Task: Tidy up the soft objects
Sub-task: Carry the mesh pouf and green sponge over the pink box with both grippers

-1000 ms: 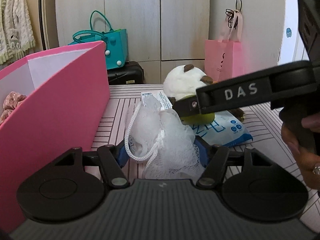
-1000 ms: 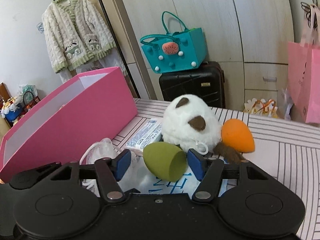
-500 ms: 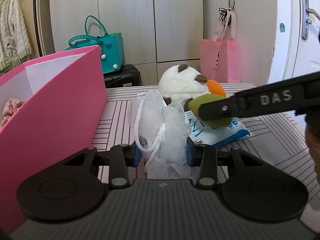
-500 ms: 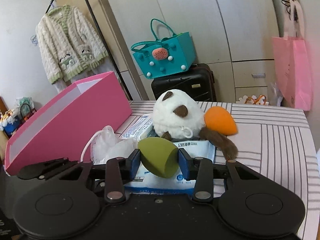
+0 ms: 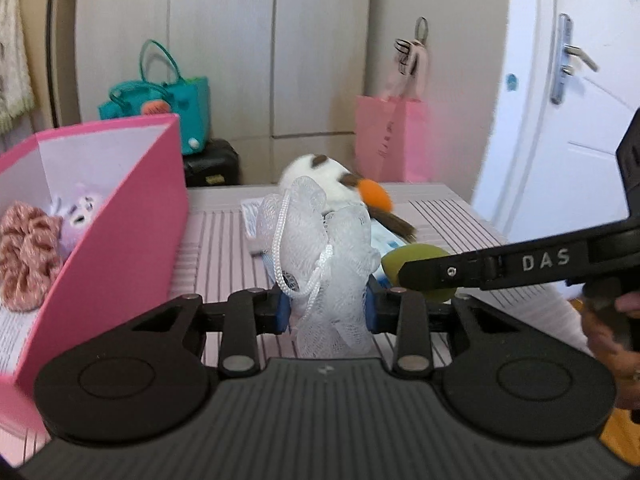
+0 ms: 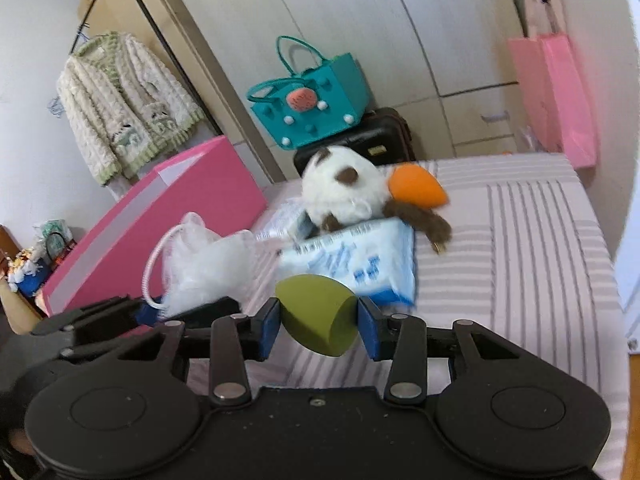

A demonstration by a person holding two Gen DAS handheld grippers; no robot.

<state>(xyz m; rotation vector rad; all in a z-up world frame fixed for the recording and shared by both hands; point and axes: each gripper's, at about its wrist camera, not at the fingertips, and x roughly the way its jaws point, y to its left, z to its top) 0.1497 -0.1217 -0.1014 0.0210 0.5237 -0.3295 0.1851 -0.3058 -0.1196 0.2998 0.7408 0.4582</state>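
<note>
Beige wardrobe doors fill the back wall. A white door with a metal handle stands at the right. A black clothes rail carries a knitted cardigan. Daylight brightens the striped table.

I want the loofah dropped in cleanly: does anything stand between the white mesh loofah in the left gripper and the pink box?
Nothing visible does. The left gripper holds the white mesh loofah beside the pink box, whose near wall is the only thing to clear.
</note>
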